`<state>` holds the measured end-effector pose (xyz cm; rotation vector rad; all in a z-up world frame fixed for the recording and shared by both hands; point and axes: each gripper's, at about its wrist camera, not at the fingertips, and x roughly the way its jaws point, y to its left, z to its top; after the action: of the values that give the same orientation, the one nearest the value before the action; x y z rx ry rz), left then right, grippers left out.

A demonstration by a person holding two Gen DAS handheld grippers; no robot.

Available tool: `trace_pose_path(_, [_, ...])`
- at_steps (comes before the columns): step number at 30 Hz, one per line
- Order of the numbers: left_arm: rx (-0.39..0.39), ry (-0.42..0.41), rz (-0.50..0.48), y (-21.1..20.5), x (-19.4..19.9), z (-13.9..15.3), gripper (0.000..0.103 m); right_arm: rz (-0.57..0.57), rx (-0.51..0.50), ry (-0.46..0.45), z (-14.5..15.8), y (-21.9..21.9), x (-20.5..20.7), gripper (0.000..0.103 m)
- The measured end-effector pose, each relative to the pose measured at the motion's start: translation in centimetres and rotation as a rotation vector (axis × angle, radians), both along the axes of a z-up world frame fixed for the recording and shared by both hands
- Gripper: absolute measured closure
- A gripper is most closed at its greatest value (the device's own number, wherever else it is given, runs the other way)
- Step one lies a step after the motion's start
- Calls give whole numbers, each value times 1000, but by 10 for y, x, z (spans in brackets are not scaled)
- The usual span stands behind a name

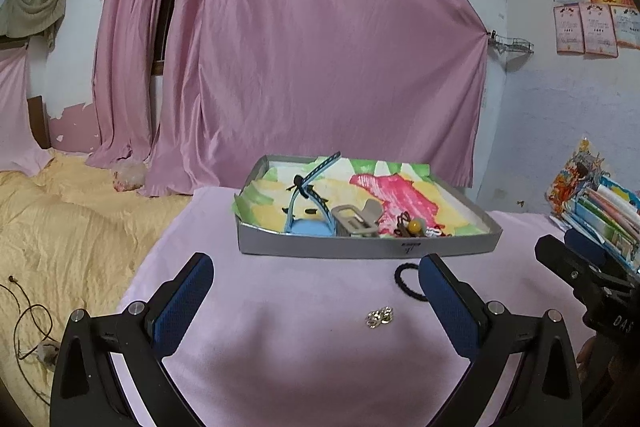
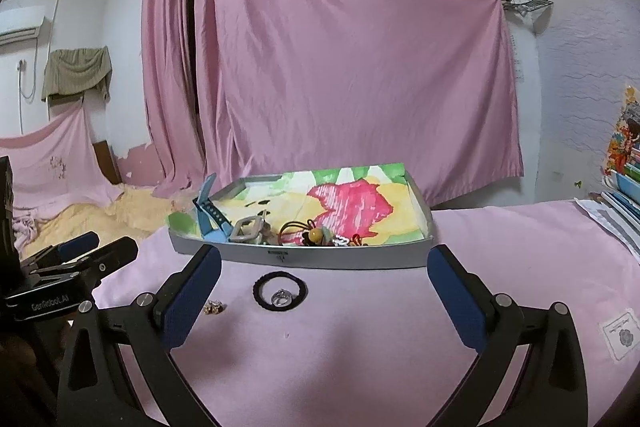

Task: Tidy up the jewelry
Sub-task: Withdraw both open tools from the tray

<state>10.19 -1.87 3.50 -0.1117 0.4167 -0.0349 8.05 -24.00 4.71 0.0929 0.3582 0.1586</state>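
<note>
A shallow grey tray [image 1: 320, 249] lined with a colourful painted sheet stands on the pink cloth; it also shows in the right wrist view [image 2: 340, 259]. In it lie a blue watch [image 1: 304, 203], a grey hair claw [image 1: 356, 221] and a heap of hair ties with a yellow bead [image 1: 414, 225]. In front of the tray lie a black hair tie [image 2: 280, 290] with a silver ring [image 2: 281, 297] inside its loop, and a small gold ornament [image 1: 380, 317]. My left gripper [image 1: 316, 291] is open and empty above the cloth, the ornament between its fingers. My right gripper [image 2: 324, 287] is open and empty, the hair tie between its fingers.
A stack of books and papers [image 1: 600, 211] lies at the table's right edge. A bed with a yellow cover [image 1: 72, 227] is left of the table. A pink curtain [image 1: 300, 47] hangs behind. A cable [image 1: 32, 319] lies on the bed.
</note>
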Motion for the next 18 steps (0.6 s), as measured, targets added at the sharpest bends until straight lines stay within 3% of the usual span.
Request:
trace_pose_path(10, [-3,46,-9,-1,11,-9,0,46,-38,104,-6,3,24,2])
trace_pose_path(18, [-4,165,-66,-7,29,-21,0,128,-44,250,-15,4,54,4])
